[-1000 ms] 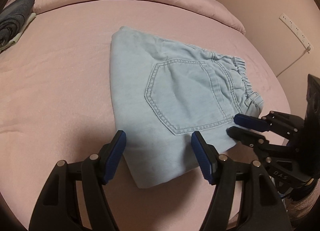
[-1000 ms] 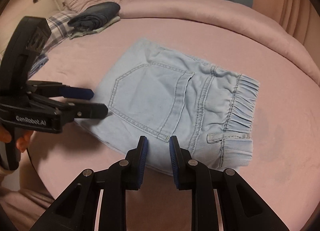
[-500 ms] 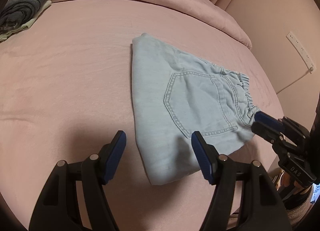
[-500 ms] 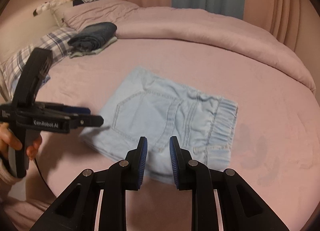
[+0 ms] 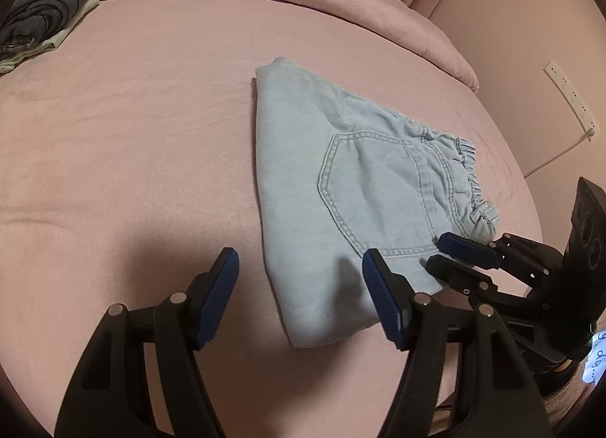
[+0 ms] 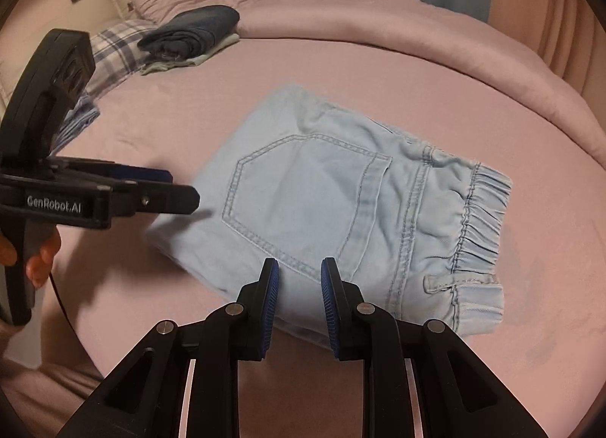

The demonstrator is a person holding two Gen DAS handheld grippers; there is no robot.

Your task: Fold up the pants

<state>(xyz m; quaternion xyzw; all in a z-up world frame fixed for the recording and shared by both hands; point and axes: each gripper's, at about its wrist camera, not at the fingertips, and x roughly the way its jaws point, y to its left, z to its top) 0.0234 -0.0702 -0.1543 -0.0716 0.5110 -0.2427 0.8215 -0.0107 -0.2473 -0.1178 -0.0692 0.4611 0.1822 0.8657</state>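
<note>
Pants (image 6: 333,207): light denim, already folded to a compact rectangle, pocket side up, lying flat on the bed (image 5: 132,116) near its front edge, towards the right corner (elastic waistband faces the right edge).
Left claw (image 5: 299,294): jaws wide apart, nothing between them, hovering over the near left corner of the bundle; not touching the cloth as far as I can tell.
Right claw (image 6: 299,297): jaws nearly together, a narrow gap remains, nothing gripped; poised over the near edge of the bundle.
Step, my read: fold looks finished or one tidy-up short.
Doing it well: if another fold is wanted, take both near corners through all layers at once, lift evenly and lay over the far edge so the layers don't shear; else just flatten and leave it.
Left view only: wall socket strip (image 5: 572,97) with its cable, plus the right claw side-on.
Right view only: hand (image 6: 36,256) holding the left claw, plaid pillow (image 6: 117,47), curtains, and the full waistband with belt loop.
Both views: folded dark clothes stack (image 6: 193,34) at the bed's far left.
</note>
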